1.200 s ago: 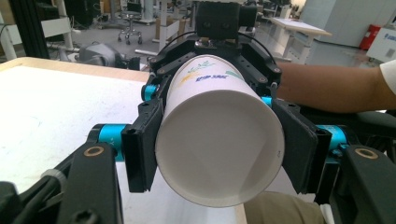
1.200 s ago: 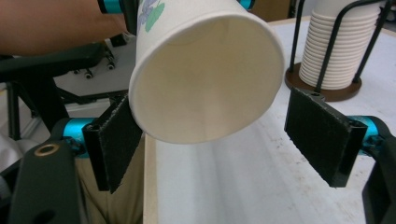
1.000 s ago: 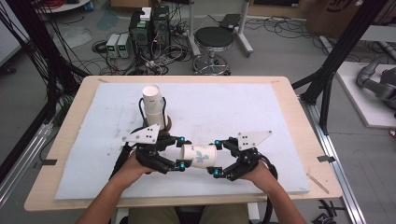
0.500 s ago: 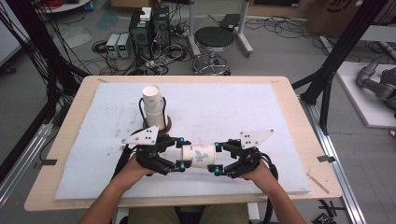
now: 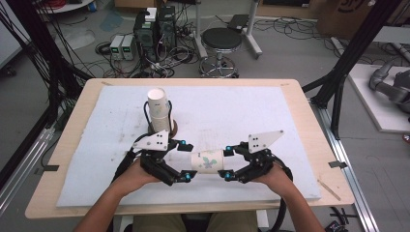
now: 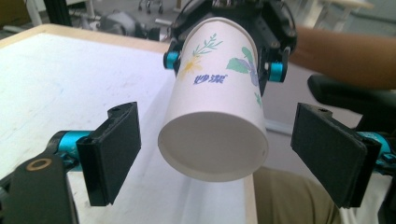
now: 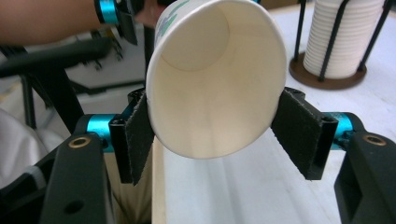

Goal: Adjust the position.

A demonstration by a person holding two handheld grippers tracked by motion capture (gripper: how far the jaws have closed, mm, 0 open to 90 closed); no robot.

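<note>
— Where's the paper cup (image 5: 207, 161)?
— Sideways above the counter (image 5: 290, 111), between your hands. Your right hand-held gripper (image 5: 226, 165) clamps its rim.
— And the left hand-held gripper (image 5: 185, 160)?
— Released, jaws spread either side of the cup's base. The cup stack (image 5: 159, 110) stands behind.

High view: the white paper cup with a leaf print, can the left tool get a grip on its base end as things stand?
Probably yes. The left tool stands open with one jaw on either side of the white paper cup with a leaf print, nothing between. The right tool grips only the mouth end.
</note>
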